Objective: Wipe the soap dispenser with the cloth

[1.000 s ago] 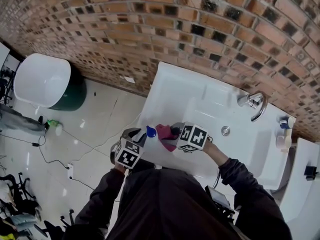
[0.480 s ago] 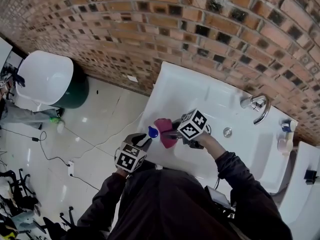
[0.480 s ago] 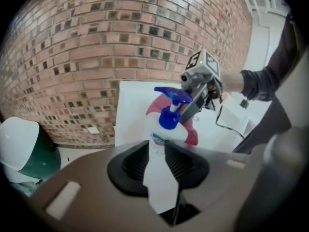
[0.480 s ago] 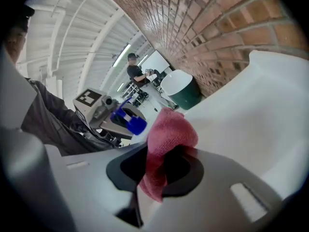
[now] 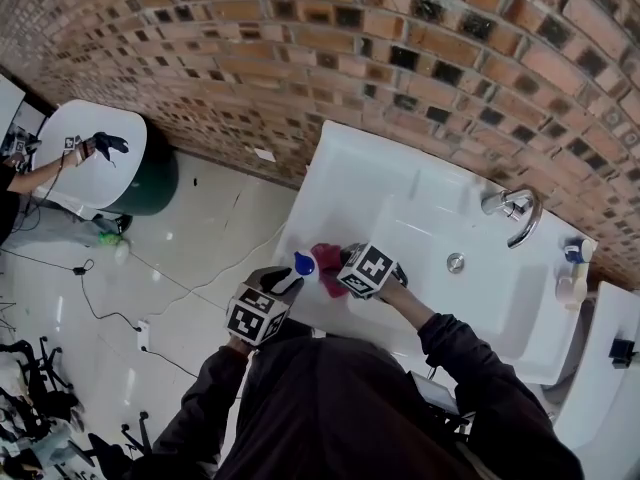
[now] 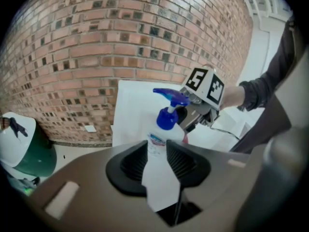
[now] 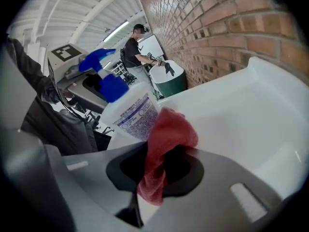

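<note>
- The white plastic soap dispenser with a blue pump head (image 6: 161, 144) stands upright between the fingers of my left gripper (image 6: 157, 161). It is at the front left corner of the white ceramic washbasin (image 5: 400, 193).
- The black ribbed fingers of my left gripper touch the bottle body on both sides, around its printed label. They are opening at this moment, with the soap dispenser between them.
- I cannot tell if the bottom of the soap dispenser rests on the washbasin rim or is lifted from it.
- The red cloth (image 7: 166, 134) is pinched between the fingers of my right gripper (image 7: 161, 173), which are closed tight on it.
- A bunch of the cloth stands above these fingers and presses on the side of the soap dispenser, just beside the label.
- In the head view my two grippers meet at the soap dispenser, the left one from the front and the right one from the basin side. The left marker cube (image 5: 253, 315) and the right marker cube (image 5: 367, 269) face up.
- My dark sleeves (image 5: 450, 348) reach from below to both grippers.
- Further in the washbasin there is a round metal drain (image 5: 455, 262), and a curved chrome tap (image 5: 512, 211) at the back right.
- A small pale bottle (image 5: 568, 278) stands at the far right corner of the washbasin.
- A red brick wall (image 5: 250, 58) is behind the washbasin, and a pale tiled floor (image 5: 200, 233) is at its left.
- On this floor is a dark green bin (image 5: 155, 183) with a white lid, and another person's gloved hand (image 5: 100, 146) is over the lid.
</note>
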Demonstrator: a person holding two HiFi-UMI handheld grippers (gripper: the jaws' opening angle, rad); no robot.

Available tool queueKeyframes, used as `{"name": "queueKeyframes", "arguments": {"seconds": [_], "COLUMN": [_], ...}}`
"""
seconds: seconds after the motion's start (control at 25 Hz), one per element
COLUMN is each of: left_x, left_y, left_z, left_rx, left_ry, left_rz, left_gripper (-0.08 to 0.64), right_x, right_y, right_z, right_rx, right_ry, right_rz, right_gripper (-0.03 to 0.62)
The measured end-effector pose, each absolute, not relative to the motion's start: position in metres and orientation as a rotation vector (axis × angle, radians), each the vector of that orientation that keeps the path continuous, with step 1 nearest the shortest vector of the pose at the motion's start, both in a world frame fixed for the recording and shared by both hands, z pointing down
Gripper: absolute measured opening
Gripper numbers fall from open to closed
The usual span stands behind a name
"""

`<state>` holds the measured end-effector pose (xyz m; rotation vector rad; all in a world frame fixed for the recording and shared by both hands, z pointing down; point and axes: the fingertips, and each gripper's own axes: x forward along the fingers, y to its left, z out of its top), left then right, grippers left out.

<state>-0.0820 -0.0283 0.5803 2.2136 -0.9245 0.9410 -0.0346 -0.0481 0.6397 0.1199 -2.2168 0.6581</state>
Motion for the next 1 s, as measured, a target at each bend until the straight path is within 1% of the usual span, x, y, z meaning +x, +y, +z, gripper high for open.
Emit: {"name": "queueKeyframes", "arguments": {"seconds": [0.2,0.44,0.76,0.8,0.84,1.0], "left_x": [-0.069,-0.058,-0.063,-0.062,-0.063,-0.064], "left_y": [-0.016,-0.025,-0.032,-0.031,-0.032,-0.033], "left_z": [0.573,0.575,0.580,0.580,0.580,0.581], "left_rx": [2.230,2.247,2.274,2.281,2.288,2.308], "left_ry": [-0.853,-0.876,-0.854,-0.848,-0.845,-0.826], "left_rz": [0.881,0.900,0.989,1.003,1.019,1.043], "left_gripper": [0.203,0.249,0.251,0.243,0.196,0.195], "right_x": [-0.031,-0.041,-0.050,-0.045,-0.039,-0.018], "right_y": [-0.035,-0.008,0.001,0.001,-0.001,-0.038], "right_z": [0.603,0.591,0.594,0.593,0.592,0.584], "right_rx": [0.121,0.026,-0.026,-0.039,-0.046,0.038], "right_ry": [-2.310,-2.343,-2.339,-2.327,-2.314,-2.288], "right_rz": [0.587,0.433,0.427,0.419,0.409,0.337], "right_gripper": [0.066,0.066,0.066,0.066,0.066,0.066]}}
